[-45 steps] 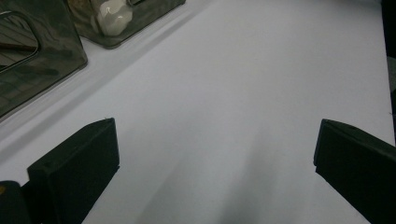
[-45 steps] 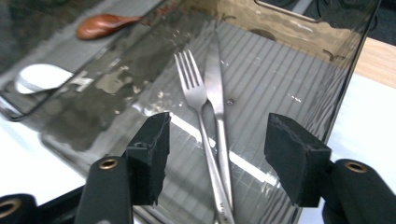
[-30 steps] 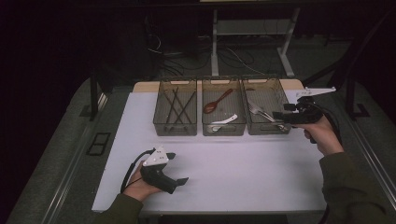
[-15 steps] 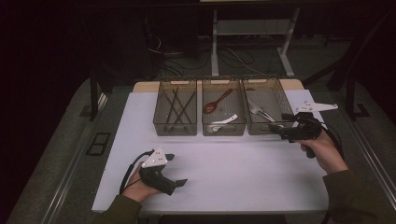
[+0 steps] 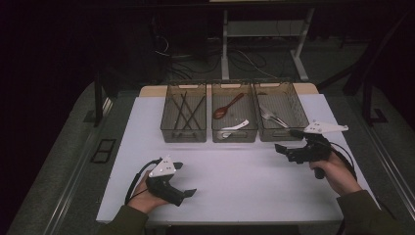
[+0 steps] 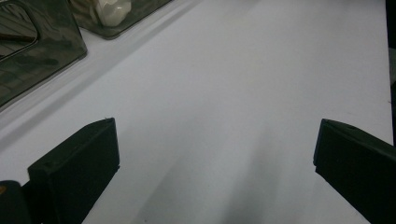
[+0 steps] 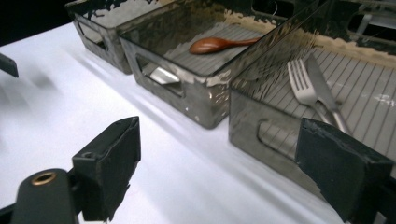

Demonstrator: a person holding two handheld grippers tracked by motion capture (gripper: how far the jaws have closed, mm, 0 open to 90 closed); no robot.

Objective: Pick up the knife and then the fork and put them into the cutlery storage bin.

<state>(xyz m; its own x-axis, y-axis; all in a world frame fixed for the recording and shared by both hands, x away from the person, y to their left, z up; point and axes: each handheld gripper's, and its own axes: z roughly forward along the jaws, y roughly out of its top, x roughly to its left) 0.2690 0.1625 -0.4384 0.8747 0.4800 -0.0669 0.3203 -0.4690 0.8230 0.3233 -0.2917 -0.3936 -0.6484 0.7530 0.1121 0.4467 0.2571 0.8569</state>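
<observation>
Right gripper (image 5: 288, 142), jaws spread wide and empty, sits at 5 o'clock of the right bin (image 5: 280, 111), where the fork (image 7: 301, 86) and probably a knife lie sorted. Left gripper (image 5: 182, 179) rests open on the table (image 5: 244, 181), idle.

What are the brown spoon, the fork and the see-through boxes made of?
The brown spoon looks like wood: warm reddish-brown, only a soft sheen. The fork looks like metal: silvery grey and shiny. The boxes look like smoky clear plastic: you can see through their glossy walls.
</observation>
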